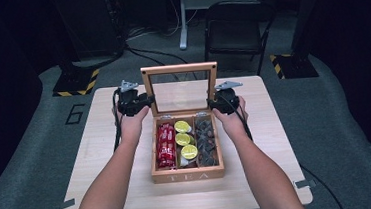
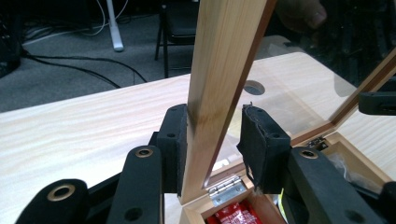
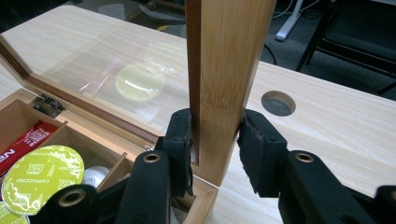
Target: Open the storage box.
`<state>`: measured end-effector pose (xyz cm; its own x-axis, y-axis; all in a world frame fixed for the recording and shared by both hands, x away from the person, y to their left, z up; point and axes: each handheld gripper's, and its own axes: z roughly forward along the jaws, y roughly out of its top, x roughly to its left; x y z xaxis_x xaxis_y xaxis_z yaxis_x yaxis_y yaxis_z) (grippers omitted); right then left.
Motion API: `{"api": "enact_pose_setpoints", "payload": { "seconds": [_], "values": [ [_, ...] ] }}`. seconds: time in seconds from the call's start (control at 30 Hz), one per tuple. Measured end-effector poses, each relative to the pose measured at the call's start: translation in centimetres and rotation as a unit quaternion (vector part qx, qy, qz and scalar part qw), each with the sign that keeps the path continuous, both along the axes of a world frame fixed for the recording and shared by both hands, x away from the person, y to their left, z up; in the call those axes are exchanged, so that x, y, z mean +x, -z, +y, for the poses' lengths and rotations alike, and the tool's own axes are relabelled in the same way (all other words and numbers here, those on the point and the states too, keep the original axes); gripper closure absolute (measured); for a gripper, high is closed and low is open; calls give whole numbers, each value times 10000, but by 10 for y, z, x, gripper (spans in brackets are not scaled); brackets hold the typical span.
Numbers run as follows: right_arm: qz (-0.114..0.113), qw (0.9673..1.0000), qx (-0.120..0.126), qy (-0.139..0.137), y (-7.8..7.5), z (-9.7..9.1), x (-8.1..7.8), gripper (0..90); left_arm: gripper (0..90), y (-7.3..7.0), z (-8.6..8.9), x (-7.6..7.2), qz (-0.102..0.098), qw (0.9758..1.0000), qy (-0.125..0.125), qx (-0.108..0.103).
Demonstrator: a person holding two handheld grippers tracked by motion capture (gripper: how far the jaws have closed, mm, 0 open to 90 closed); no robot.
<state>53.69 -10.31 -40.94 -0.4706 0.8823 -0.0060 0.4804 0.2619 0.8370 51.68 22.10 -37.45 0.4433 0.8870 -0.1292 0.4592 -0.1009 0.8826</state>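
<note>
A wooden tea box (image 1: 187,175) sits mid-table with its glass-paned lid (image 1: 178,68) standing upright. Inside lie red packets (image 1: 165,146), yellow-green capsules (image 1: 185,139) and dark sachets (image 1: 206,142). My left gripper (image 1: 145,98) straddles the lid's left frame rail (image 2: 219,70). One pad (image 2: 173,140) rests against the wood; the other pad (image 2: 261,140) stands a small gap off it. My right gripper (image 1: 213,104) is shut on the lid's right rail (image 3: 224,56), both pads pressed to the wood just above the box corner.
The light wooden table (image 1: 120,190) has a round cable hole (image 3: 278,103) behind the box. A black chair (image 1: 235,28) and cables stand on the grey floor beyond the far edge. Metal hinges (image 2: 226,190) join lid and box.
</note>
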Motion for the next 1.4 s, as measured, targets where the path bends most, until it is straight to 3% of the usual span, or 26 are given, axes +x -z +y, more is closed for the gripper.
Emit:
{"api": "enact_pose_setpoints", "payload": {
  "seconds": [0.2, 0.37, 0.53, 0.9, 1.3, 1.4],
  "values": [
    [46, 10000, 6, 73, 0, 1, 1, 645, 599, 0, 0, -3, -4, 10000, 74, 55],
    [89, 9999, 7, 109, -1, 2, 4, 644, 509, 2, -4, -4, 156, 9997, 190, -25],
    [112, 9998, 28, 162, 0, 3, 8, 643, 477, 1, -9, -6, 106, 9996, 257, 99],
    [213, 9994, 74, 265, 2, 4, 17, 639, 470, -2, -2, -11, 63, 9996, 268, 102],
    [325, 9990, -42, 312, 1, 5, 20, 647, 467, -3, 7, -15, 110, 9997, 204, 38],
    [286, 9992, -49, 283, 2, 4, 18, 599, 464, -2, 7, -16, 122, 9997, 207, 53]
  ]
}}
